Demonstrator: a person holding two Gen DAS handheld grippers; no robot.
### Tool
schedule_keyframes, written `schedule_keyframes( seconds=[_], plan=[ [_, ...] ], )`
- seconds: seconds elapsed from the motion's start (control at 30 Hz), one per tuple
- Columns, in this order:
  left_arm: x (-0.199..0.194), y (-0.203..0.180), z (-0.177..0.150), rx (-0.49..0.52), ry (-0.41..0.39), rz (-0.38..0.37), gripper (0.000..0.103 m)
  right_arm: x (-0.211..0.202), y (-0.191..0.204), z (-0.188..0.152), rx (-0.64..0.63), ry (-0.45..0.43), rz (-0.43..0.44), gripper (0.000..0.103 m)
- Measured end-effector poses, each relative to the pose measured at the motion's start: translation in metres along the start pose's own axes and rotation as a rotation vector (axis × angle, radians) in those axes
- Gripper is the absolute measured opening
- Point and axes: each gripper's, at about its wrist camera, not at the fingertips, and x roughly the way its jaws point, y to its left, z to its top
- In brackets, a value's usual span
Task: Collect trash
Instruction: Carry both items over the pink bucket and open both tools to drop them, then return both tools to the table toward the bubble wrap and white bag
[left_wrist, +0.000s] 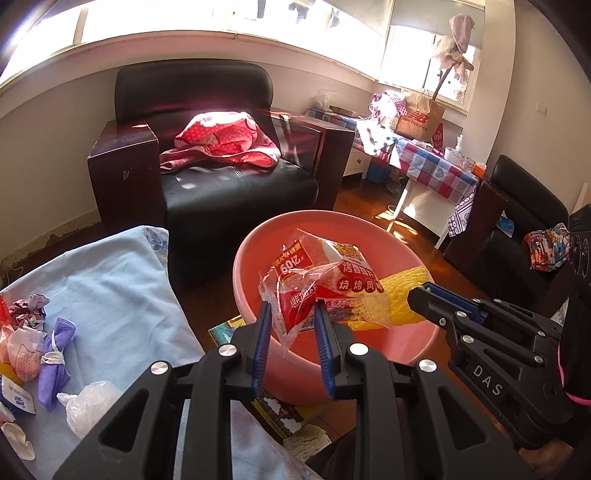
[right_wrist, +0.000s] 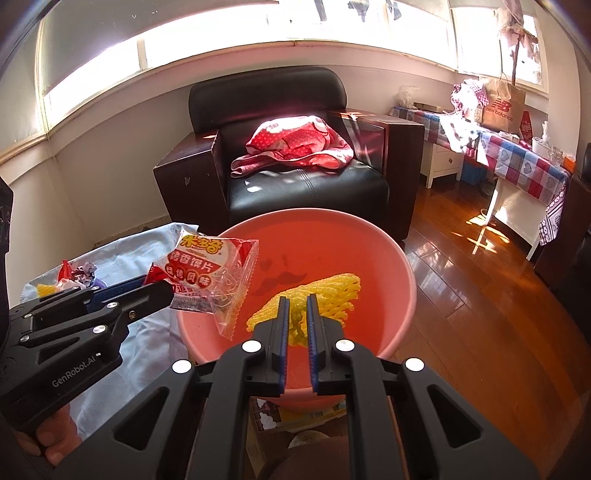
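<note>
Holding two pieces of trash over a pink basin (right_wrist: 402, 280), each hand-held gripper is poised at the drop. The left hand-held gripper (left_wrist: 293, 314) is pinching the lower edge of a red-and-clear snack wrapper (left_wrist: 321, 273), which hangs above the basin's near-left rim. The right hand-held gripper (right_wrist: 295, 314) is pinching one end of a yellow foam net (right_wrist: 317, 299), whose far end seems to rest on the basin floor.

To do the step well, each piece should sit fully inside the rim before the jaws part. The wrapper is light and crinkled and may cling to a pad or drift sideways, so it likely needs carrying further toward the centre and lowering before release. The net is already inside; simply spreading the jaws should suffice.

The left wrist view alone shows what remains to collect on the pale blue cloth (left_wrist: 118, 280): a purple face mask (left_wrist: 57, 350), a crumpled clear bag (left_wrist: 90, 406) and a ball of crumpled paper (left_wrist: 29, 308), all well apart from the basin. The right wrist view alone shows the basin's bare interior, a moustache print on its floor, and the grip on the net, which the left view largely hides behind the wrapper.
</note>
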Motion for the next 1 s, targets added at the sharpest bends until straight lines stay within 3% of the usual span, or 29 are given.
schedule_keyframes(
  seconds=[0.1, 0.13, 0.17, 0.27, 0.57, 1.0],
  plan=[
    [0.002, 0.0, 0.0, 0.0, -0.003, 0.003, 0.024, 0.004, -0.003, -0.002, 0.005, 0.011, -0.002, 0.011],
    [0.002, 0.001, 0.0, 0.001, -0.004, 0.001, 0.024, 0.006, -0.004, -0.001, 0.008, 0.011, 0.0, 0.016],
    [0.001, 0.0, 0.001, 0.003, -0.003, -0.002, 0.027, 0.007, -0.005, -0.001, 0.013, 0.01, 0.002, 0.023],
    [-0.003, 0.0, 0.002, 0.006, -0.02, 0.001, 0.04, 0.007, -0.007, -0.002, 0.019, 0.002, 0.005, 0.032],
    [-0.024, 0.011, 0.007, -0.026, -0.07, 0.001, 0.042, -0.005, -0.007, 0.001, 0.023, -0.026, 0.013, 0.032],
    [-0.113, 0.054, -0.001, -0.066, -0.223, 0.095, 0.057, -0.033, 0.022, 0.004, -0.012, -0.083, 0.091, 0.033]
  ],
)
